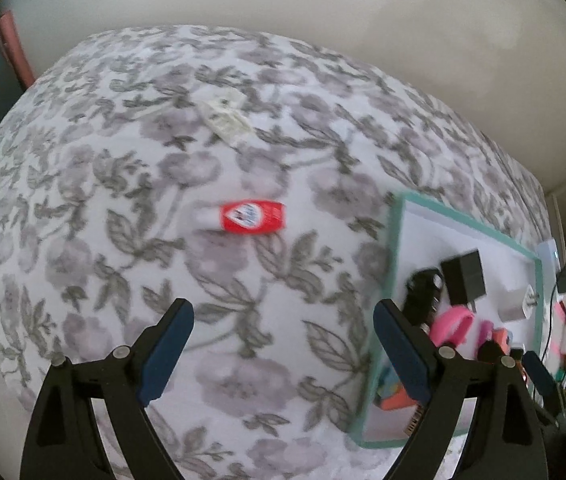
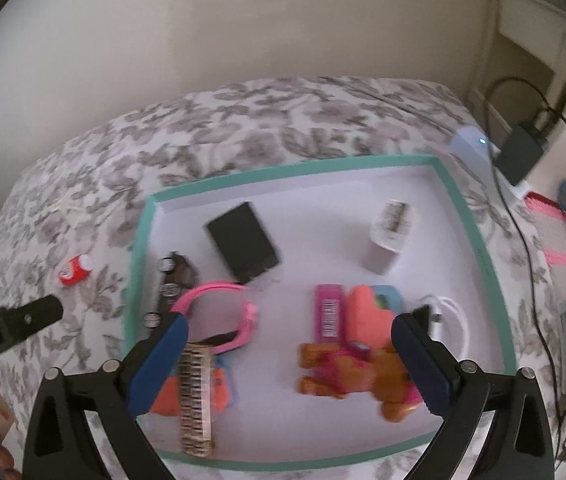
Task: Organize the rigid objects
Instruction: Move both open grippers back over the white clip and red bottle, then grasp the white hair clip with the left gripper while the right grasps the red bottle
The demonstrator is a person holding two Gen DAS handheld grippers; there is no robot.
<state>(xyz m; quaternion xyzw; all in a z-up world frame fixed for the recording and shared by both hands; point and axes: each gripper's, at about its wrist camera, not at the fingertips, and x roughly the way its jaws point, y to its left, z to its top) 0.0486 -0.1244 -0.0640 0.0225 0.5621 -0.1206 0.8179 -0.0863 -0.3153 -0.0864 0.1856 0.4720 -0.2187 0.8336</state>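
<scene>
Red bottle (image 1: 253, 217) with a white cap lies on its side on the floral bedspread (image 1: 123, 184), straight ahead of the left gripper (image 1: 283, 344), whose jaws stand wide apart with nothing between them. The right gripper (image 2: 289, 360) hangs over the teal-rimmed tray (image 2: 295, 172), its jaws also spread wide and holding nothing. Below them, inside the tray, lie an orange toy bear (image 2: 363, 372) and a strip of barcode-like stripes (image 2: 195, 396). Further in sit a pink headband (image 2: 219, 308), a pink stick (image 2: 329, 316), a black box (image 2: 243, 242) and a white charger block (image 2: 389, 232). In the right wrist view the bottle lies on the bedspread left of the tray, clear of its rim, with the left gripper's tip near it.
</scene>
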